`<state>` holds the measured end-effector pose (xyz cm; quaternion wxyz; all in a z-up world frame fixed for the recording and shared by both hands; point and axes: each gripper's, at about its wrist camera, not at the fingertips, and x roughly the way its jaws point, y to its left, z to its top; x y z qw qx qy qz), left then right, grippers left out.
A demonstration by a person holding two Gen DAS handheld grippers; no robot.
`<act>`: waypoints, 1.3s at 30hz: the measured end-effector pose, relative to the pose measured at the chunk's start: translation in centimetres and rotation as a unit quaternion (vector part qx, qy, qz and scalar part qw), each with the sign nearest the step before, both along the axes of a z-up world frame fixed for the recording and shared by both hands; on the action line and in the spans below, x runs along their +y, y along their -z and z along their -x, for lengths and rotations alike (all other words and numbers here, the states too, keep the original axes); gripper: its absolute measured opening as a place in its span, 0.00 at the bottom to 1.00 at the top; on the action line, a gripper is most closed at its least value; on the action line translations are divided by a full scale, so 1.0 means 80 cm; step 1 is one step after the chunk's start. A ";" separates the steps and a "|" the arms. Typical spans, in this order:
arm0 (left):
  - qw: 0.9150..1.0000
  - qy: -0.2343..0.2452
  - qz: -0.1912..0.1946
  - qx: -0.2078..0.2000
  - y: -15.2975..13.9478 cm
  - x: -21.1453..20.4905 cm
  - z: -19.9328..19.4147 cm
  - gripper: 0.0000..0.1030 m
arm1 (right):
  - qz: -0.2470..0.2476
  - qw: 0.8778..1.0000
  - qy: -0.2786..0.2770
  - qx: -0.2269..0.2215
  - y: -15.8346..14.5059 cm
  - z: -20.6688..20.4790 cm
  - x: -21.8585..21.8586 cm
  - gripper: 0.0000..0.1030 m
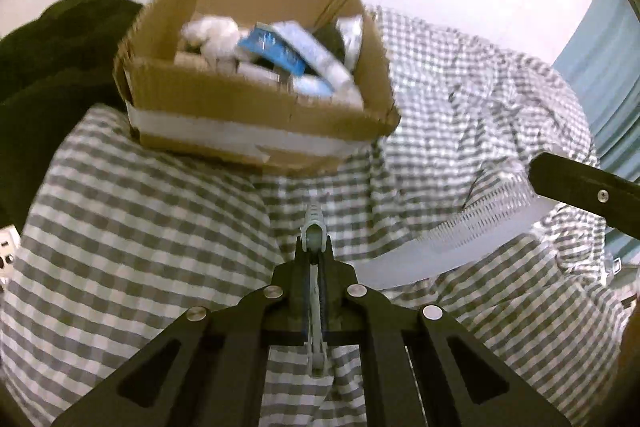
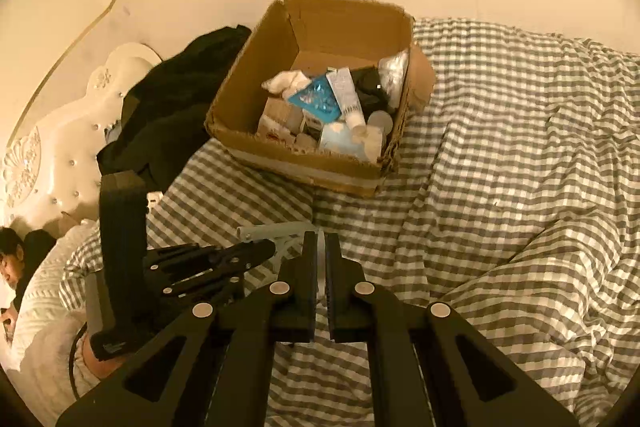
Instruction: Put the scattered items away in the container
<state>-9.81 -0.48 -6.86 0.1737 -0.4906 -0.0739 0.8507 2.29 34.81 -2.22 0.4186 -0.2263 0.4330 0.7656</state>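
A pale grey clothes hanger (image 1: 460,227) is gripped by both the left gripper (image 1: 316,247) and the right gripper (image 2: 321,247), above the checked bedcover (image 2: 500,187), near the cardboard box (image 2: 304,167).

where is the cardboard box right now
The cardboard box sits on the checked bedspread, ahead of both grippers in the upper middle of each wrist view, with dark clothing right beside it on its left.

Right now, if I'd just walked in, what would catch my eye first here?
Probably the open cardboard box sitting on the grey checked bedcover, crammed with tubes, packets and little jars. Nearer the cameras, the left gripper is shut on a pale grey plastic piece, and the right gripper on a thin white strip. A dark garment lies heaped left of the box.
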 end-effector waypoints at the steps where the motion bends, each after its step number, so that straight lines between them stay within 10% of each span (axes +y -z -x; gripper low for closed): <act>1: 1.000 -0.002 -0.006 0.006 -0.010 -0.003 -0.001 0.03 | -0.006 1.000 0.002 -0.001 -0.006 -0.001 0.000 0.03; 13: 0.992 -0.025 -0.021 0.124 -0.151 -0.038 0.070 0.03 | -0.104 0.994 0.007 -0.013 -0.107 0.027 0.057 0.03; 21: 0.989 -0.062 -0.001 0.138 -0.113 -0.051 0.152 0.06 | -0.091 0.995 0.029 0.013 -0.085 0.056 0.163 0.03; 23: 0.987 -0.064 0.019 0.143 -0.090 -0.049 0.165 0.18 | -0.081 0.996 0.047 0.008 -0.068 0.063 0.186 0.15; 25: 0.986 -0.070 0.040 0.144 -0.079 -0.048 0.170 0.59 | -0.062 0.996 0.070 -0.002 -0.047 0.063 0.205 0.62; 31: 0.982 -0.082 0.046 0.162 -0.096 -0.052 0.156 0.81 | -0.050 0.994 0.098 0.002 -0.031 0.043 0.206 0.68; 34: 0.982 -0.091 0.035 0.164 -0.107 -0.060 0.138 0.89 | -0.063 0.991 0.118 -0.017 -0.042 0.033 0.182 1.00; 39: 0.982 -0.092 0.040 0.163 -0.109 -0.062 0.089 0.93 | -0.091 0.984 0.151 -0.029 -0.063 0.006 0.121 1.00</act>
